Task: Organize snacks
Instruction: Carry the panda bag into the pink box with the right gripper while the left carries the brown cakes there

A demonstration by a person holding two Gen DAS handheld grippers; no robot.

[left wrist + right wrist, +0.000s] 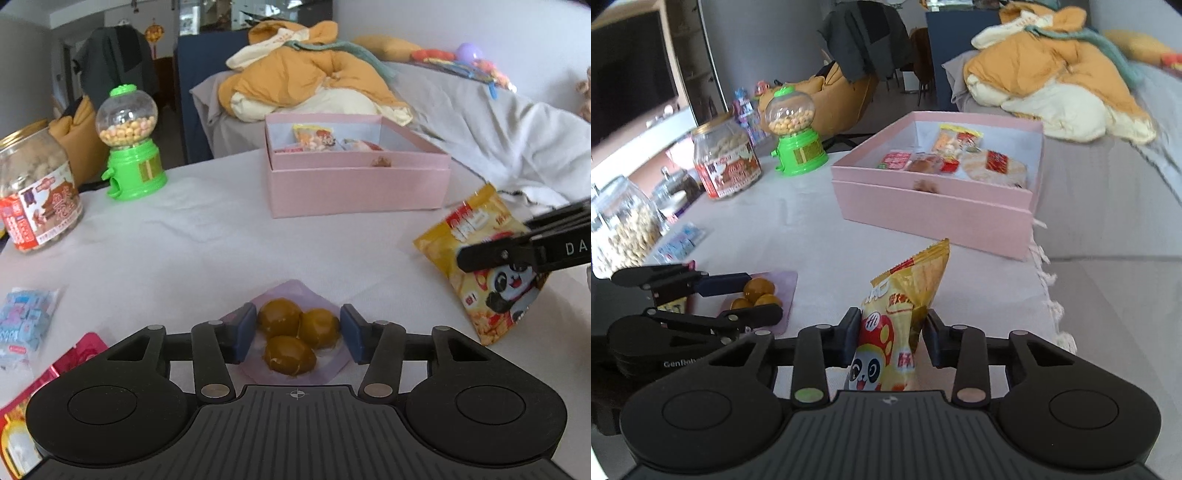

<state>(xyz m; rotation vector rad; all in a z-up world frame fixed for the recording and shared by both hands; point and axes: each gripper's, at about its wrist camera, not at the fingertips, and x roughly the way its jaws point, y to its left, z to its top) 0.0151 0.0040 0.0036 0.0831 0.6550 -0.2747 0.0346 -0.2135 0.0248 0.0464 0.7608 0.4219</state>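
A clear pack with three brown round cakes [297, 338] lies on the white table between the fingers of my left gripper [298, 334], which stands open around it; it also shows in the right wrist view [759, 293]. My right gripper [891, 338] is shut on a yellow panda snack bag [905, 314] and holds it off the table; the bag also shows in the left wrist view [484, 258]. An open pink box [354, 184] with several snack packs inside stands at the table's far side, also seen from the right [934, 206].
A green gumball machine [129, 147] and a cookie jar [37, 192] stand at the far left. A blue candy pack [22, 325] and a red pack [55, 376] lie at the near left. Glass jars [624, 229] line the left edge. A sofa with bedding [306, 81] lies behind.
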